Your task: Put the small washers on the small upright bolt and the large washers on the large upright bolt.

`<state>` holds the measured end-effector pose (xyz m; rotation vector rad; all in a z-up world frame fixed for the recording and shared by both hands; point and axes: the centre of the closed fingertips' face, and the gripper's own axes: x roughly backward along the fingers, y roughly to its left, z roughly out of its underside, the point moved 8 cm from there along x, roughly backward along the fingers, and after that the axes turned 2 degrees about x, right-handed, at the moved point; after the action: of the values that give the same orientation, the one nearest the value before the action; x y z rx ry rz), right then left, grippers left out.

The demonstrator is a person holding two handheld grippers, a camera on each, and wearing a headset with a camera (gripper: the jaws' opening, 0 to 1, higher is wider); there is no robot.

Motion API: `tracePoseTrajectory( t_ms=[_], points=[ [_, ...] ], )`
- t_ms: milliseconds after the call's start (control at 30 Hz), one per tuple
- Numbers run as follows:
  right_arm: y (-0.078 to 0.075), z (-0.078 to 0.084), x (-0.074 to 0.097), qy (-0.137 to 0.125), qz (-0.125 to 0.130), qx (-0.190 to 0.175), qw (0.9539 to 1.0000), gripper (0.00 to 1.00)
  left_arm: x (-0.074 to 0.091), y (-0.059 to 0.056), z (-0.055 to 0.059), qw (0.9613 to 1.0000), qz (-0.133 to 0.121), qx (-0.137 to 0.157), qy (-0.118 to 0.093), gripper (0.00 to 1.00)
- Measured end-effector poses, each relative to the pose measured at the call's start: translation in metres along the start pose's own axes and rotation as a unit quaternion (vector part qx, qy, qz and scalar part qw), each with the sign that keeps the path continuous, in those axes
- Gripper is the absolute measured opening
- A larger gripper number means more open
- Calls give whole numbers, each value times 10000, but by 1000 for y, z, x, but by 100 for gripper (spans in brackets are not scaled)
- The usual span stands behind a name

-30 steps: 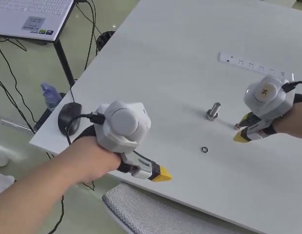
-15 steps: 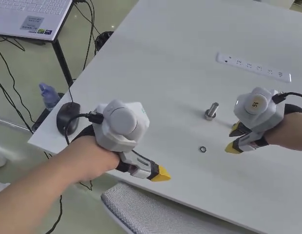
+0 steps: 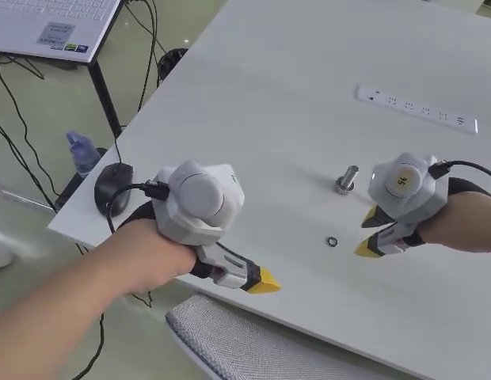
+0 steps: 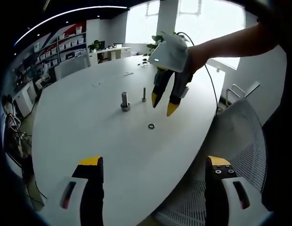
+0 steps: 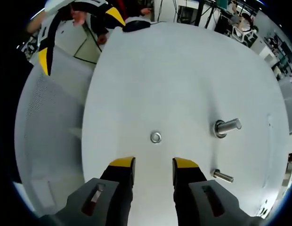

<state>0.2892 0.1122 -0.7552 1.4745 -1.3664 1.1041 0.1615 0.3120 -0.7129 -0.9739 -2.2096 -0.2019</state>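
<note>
First, head view: the right gripper (image 3: pixel 366 235), open and empty, is held just beside the washer (image 3: pixel 332 241), near the large bolt (image 3: pixel 347 180). Left gripper view: the left gripper (image 4: pixel 154 162) is parked wide open, empty. Right gripper view: the washer is lined up ahead of the jaw gap, presumably for pickup.

1 washer (image 3: pixel 332 241), 1 lg bolt (image 3: pixel 347 180), 1 sm bolt (image 5: pixel 223 176), 2 grippers: L gripper (image 4: pixel 154 161), R gripper (image 3: pixel 366 233).

1. Left hand-held gripper (image 3: pixel 265 281): rounded white shell, grey-and-black jaws with yellow tips, black cable (image 3: pixel 133 188) plugged into its left side.
2. Right hand-held gripper (image 3: pixel 368 233): matching white shell, round cream label (image 3: pixel 402 180) with a dark marking too small to read, yellow-tipped jaws, black lead (image 3: pixel 467 163).
</note>
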Motion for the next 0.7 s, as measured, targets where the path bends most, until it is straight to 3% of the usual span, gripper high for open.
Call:
tracePoseTrajectory(
  t_ms=[700],
  points=[
    [-2, -16, -40, -25, 2, -36, 10000, 32, 3, 2, 1, 10000, -40, -24, -19, 90]
  ],
)
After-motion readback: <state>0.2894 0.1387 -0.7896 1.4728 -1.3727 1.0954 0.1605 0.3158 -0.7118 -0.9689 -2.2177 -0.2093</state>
